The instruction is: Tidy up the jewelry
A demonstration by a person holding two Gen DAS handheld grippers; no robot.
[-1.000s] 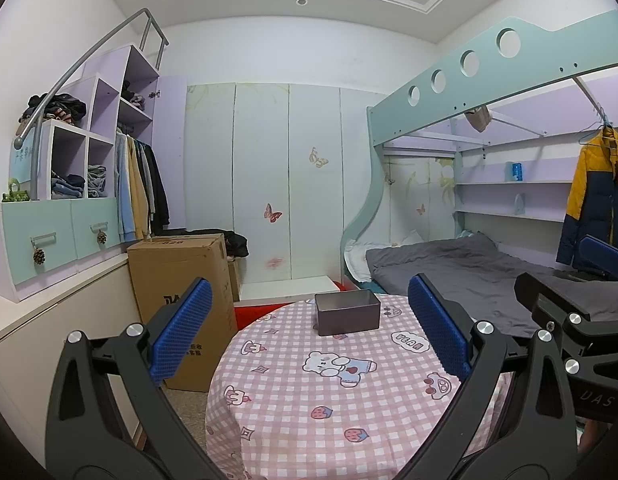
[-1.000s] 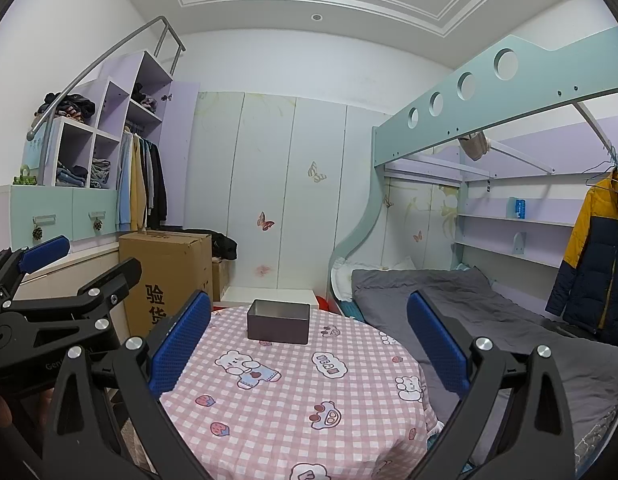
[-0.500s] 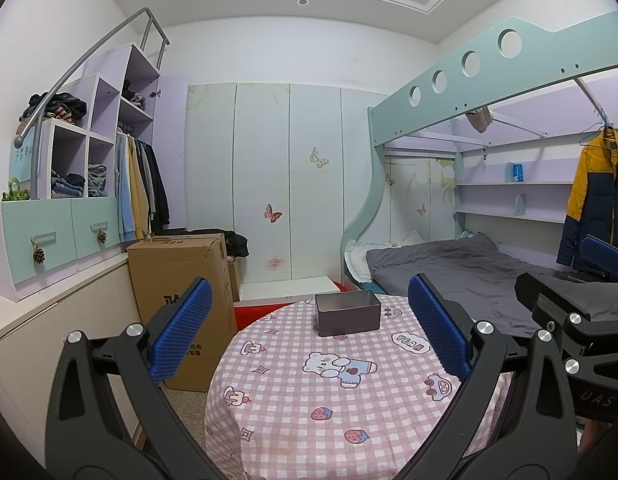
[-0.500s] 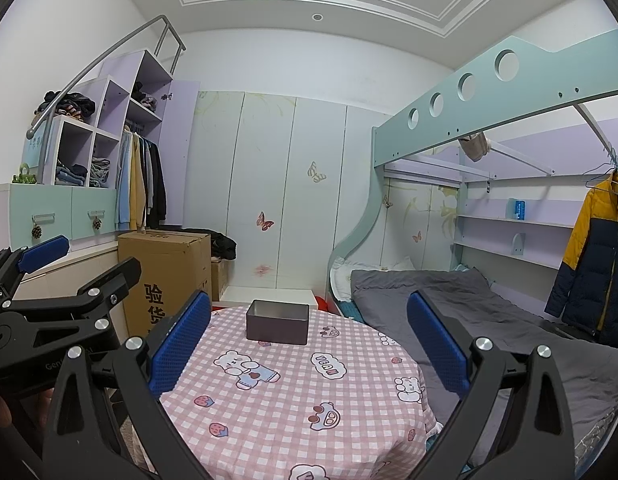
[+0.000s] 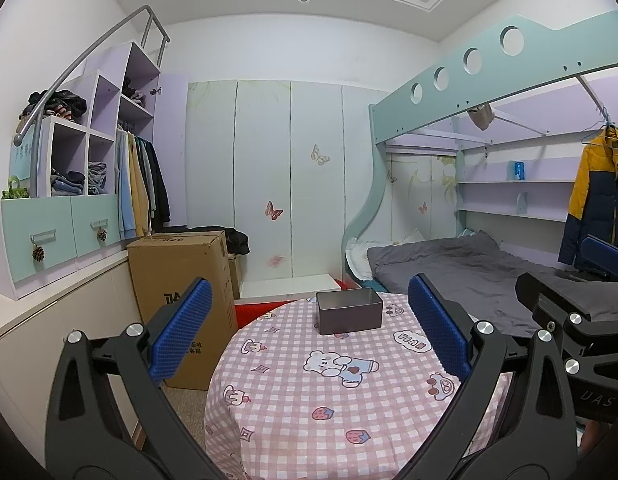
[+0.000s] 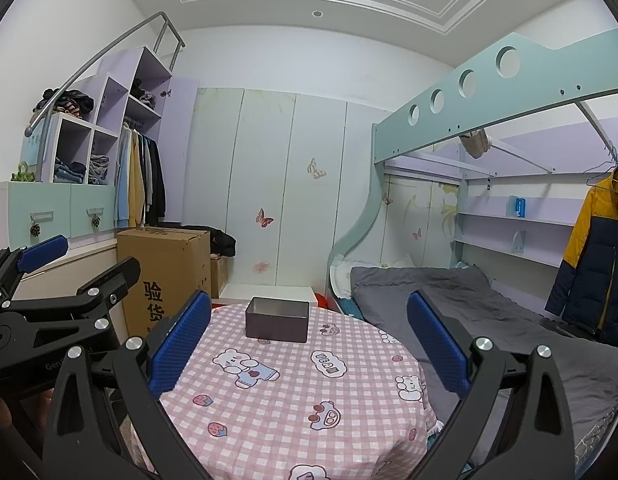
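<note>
Standing at the far edge of a round table (image 5: pixel 293 412), one grey metal box (image 5: pixel 349 312): rectangular, open-topped, smooth-walled, interior not visible from either camera. No jewelry can be made out anywhere on the table.

Table covering: pink-and-white checked cloth (image 6: pixel 293 408), soft drape over the rim, printed with cartoon bears, strawberries and mushrooms.

Left gripper (image 5: pixel 309 328): black rigid frame with silver bolt heads, two blue pads of dimpled rubber; jaws spread wide, nothing between them, held above the near side of the table, well apart from the box.

Right gripper (image 6: pixel 309 328): same build, blue textured pads, jaws spread wide and empty, likewise short of the box. Each gripper shows at the edge of the other's view.

Surroundings:
- Cardboard box (image 5: pixel 183 280), brown, tall, printed characters, on the floor just left of the table.
- Bunk bed (image 6: pixel 469 304), mint-green frame with round cut-outs, rumpled grey bedding.
- Yellow-and-navy padded jacket (image 5: pixel 599 196) on a hanger, right.
- Stepped lilac shelving (image 6: pixel 89 148) with folded and hanging clothes, left.
</note>
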